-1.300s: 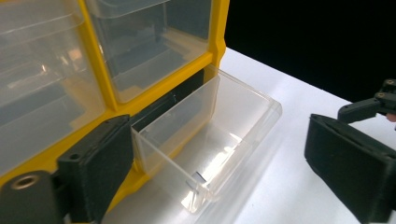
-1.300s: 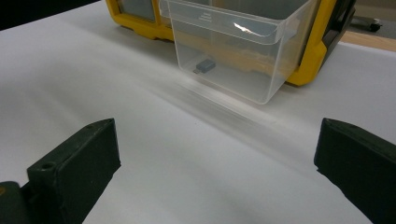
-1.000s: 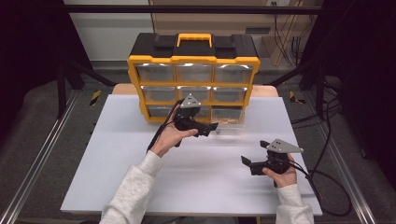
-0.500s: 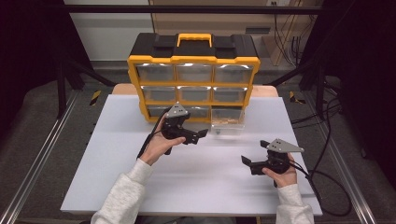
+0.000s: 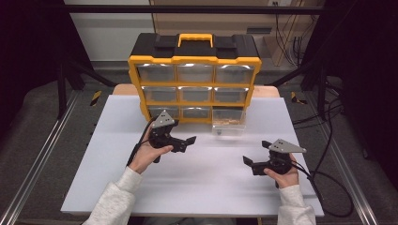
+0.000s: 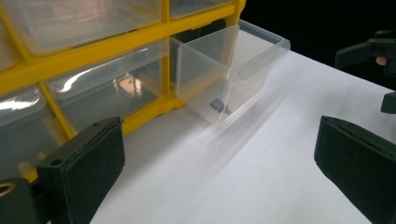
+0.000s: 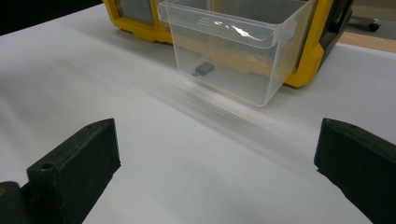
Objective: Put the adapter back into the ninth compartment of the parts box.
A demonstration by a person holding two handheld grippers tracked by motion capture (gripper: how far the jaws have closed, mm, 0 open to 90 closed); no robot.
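Drawer (image 5: 228, 126) pulled out of organizer (image 5: 195, 79) bottom-right slot, mid-frame on counter (image 5: 202, 183) | small grey part (image 7: 203, 69) inside | left gripper (image 5: 187, 142) has backed away lower-left, fingers wide, empty | right gripper (image 5: 251, 163) fingers wide, empty | opening looks done.

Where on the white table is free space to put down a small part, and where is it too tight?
Bare table lies between the left hand-held gripper and the right hand-held gripper, also along the near edge. It is crowded by the organizer, where the pulled-out drawer juts forward.
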